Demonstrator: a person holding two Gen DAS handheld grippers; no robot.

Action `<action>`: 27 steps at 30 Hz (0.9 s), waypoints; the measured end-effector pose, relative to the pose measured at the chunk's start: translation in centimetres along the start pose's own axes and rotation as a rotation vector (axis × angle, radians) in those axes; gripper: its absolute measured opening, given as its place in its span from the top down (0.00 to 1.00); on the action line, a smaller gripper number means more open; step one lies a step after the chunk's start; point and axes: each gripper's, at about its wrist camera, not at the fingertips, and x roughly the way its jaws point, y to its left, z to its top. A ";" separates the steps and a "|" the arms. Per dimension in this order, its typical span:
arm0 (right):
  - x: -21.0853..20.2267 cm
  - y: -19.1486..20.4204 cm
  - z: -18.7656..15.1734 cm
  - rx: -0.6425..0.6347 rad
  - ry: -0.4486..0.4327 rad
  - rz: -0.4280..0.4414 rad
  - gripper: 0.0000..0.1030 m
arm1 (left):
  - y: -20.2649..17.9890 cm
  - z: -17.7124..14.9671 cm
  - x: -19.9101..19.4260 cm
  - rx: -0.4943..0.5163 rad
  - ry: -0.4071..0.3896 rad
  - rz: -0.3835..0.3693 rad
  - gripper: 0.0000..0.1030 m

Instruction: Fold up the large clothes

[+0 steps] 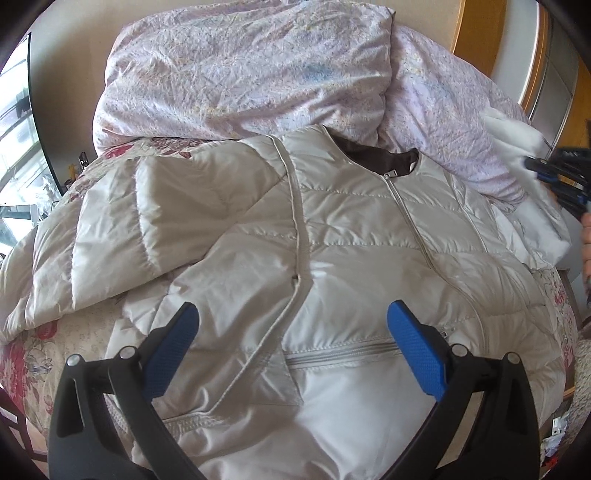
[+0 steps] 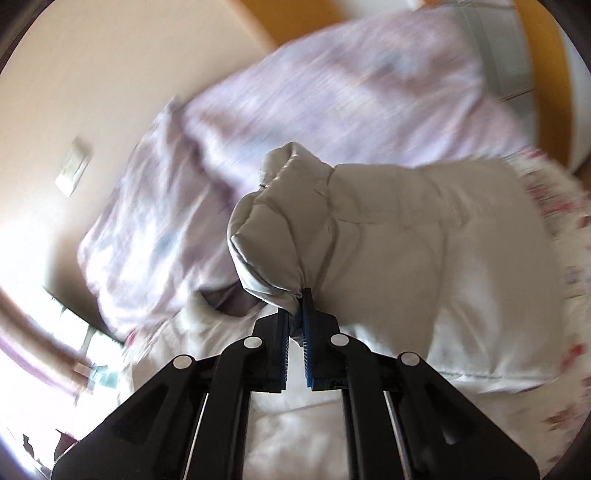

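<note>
A pale grey quilted jacket (image 1: 351, 236) lies front up on the bed, zip closed, one sleeve (image 1: 155, 221) folded across its left side. My left gripper (image 1: 291, 321) hovers open over the lower front, near a pocket zip, with nothing between its blue pads. At the right edge of the left wrist view my right gripper (image 1: 554, 173) shows, blurred, beside the other sleeve (image 1: 532, 206). In the right wrist view my right gripper (image 2: 295, 314) is shut on that sleeve's (image 2: 280, 236) cuff, lifted off the bed.
A crumpled lilac duvet (image 1: 243, 74) is heaped behind the jacket. A floral bedspread (image 1: 33, 350) covers the bed under it. A wooden frame (image 1: 461, 29) stands at the back right, and a window (image 1: 14, 147) at the left. A hand (image 1: 585, 236) shows at the right edge.
</note>
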 end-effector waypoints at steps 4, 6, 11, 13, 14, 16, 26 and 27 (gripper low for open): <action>4.4 4.6 -2.6 -0.049 0.131 0.088 0.93 | 0.2 -0.1 -0.4 0.003 -0.015 0.022 0.02; 6.2 6.4 -4.1 -0.080 0.180 0.095 0.93 | 0.4 -0.1 -0.7 0.004 -0.027 0.035 0.02; 9.7 9.0 -7.4 -0.129 0.267 0.078 0.93 | 1.2 0.0 -1.2 -0.006 -0.041 0.050 0.02; 10.8 9.8 -8.6 -0.151 0.291 0.060 0.93 | 1.4 0.0 -1.3 -0.011 -0.039 0.052 0.02; 11.2 10.1 -9.1 -0.167 0.299 0.047 0.93 | 1.5 0.0 -1.3 -0.013 -0.038 0.052 0.02; 12.0 10.2 -9.6 -0.195 0.317 0.017 0.93 | 1.7 0.1 -1.3 -0.013 -0.038 0.051 0.02; 12.2 11.6 -12.5 -0.377 0.393 -0.050 0.19 | 1.3 -0.3 -1.9 -0.001 -0.048 0.039 0.02; 11.4 11.9 -12.6 -0.390 0.376 -0.036 0.20 | 1.2 -0.3 -1.9 -0.001 -0.046 0.034 0.02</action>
